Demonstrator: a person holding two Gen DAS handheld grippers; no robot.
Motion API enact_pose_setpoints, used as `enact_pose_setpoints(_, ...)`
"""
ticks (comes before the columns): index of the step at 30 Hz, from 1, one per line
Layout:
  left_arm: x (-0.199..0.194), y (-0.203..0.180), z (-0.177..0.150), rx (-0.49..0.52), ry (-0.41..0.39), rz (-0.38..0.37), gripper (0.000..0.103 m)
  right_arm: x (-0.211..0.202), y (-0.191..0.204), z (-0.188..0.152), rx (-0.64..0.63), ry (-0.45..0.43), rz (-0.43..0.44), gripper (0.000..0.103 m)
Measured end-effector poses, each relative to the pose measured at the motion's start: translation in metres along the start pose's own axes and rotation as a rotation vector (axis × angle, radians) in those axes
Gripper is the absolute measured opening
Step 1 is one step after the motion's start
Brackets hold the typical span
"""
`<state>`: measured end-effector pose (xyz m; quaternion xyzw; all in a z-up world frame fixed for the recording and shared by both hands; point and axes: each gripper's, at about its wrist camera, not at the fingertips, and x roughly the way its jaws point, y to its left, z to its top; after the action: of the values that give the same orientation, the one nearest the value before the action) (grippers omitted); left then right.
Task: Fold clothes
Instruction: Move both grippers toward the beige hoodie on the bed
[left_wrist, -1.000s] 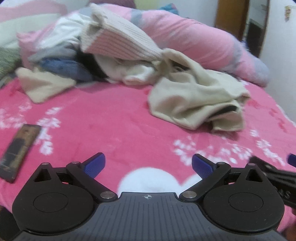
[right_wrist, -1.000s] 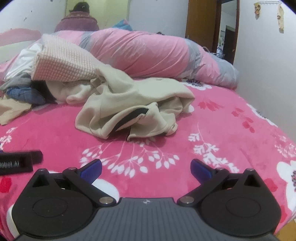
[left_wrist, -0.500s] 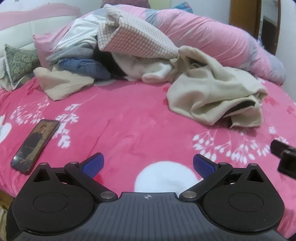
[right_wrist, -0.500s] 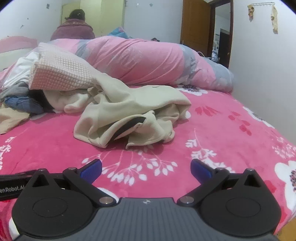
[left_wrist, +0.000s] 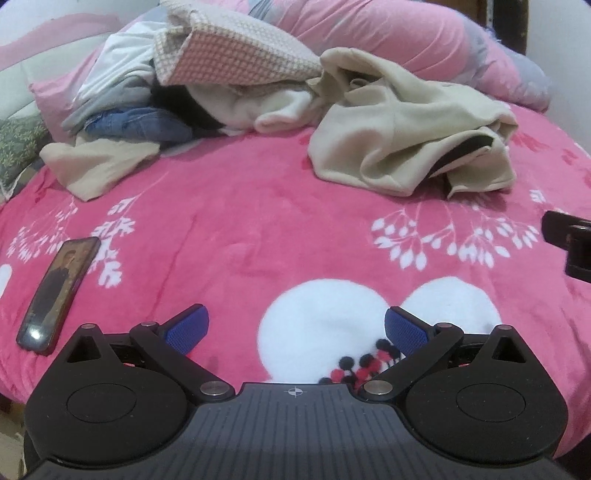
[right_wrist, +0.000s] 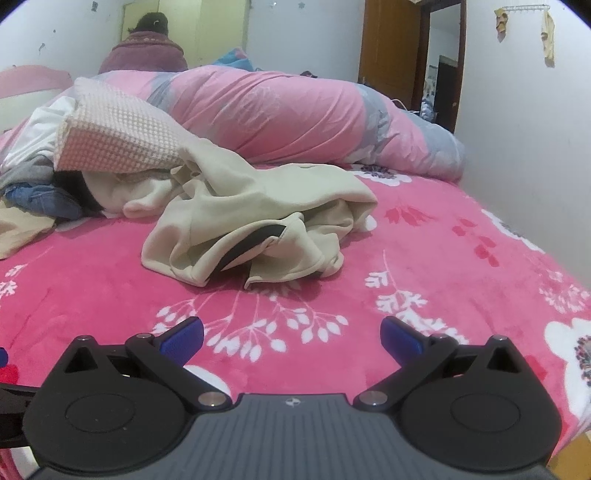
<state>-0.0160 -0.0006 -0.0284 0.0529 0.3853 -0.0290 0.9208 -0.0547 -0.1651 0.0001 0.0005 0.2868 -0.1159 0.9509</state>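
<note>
Change: both views are raised and pulled back over the last second, more bedspread (left_wrist: 258, 221) is seen, so no grasp is begun | left gripper (left_wrist: 295, 328) and right gripper (right_wrist: 291, 338): jaws spread, nothing held | cream garment (right_wrist: 258, 214): crumpled mid-bed, well ahead of both, toward the far edge beside the clothes pile (left_wrist: 207, 74) | phone (left_wrist: 55, 291): near left edge.

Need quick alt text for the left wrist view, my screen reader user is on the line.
An open, empty left hand-held gripper hovers over a pink floral blanket. Ahead to the right lies a crumpled beige garment, a clothes pile behind left, a phone at far left.
</note>
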Motion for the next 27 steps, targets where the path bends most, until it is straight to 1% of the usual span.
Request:
enact_pose_setpoints(2,-0.005,0.001,0.001,-0.014,-0.024,0.008,0.102,0.0,-0.001,0.0,0.007,0.003,0.002,0.103)
enact_pose_setpoints(5,-0.008,0.004,0.007,-0.036,-0.029,0.025,0.103,-0.001,-0.002,0.001,0.013,0.003,0.002,0.103)
enact_pose_setpoints(10,-0.009,0.005,0.01,-0.04,-0.027,0.044,0.103,-0.004,-0.002,0.002,0.012,-0.008,-0.001,0.103)
enact_pose_setpoints(16,-0.01,0.012,0.01,-0.08,-0.017,0.002,0.103,-0.005,0.0,0.003,0.005,-0.01,-0.004,0.103)
enact_pose_setpoints(27,-0.008,0.015,0.013,-0.098,-0.026,0.008,0.103,-0.004,0.0,0.005,0.007,-0.009,-0.006,0.103)
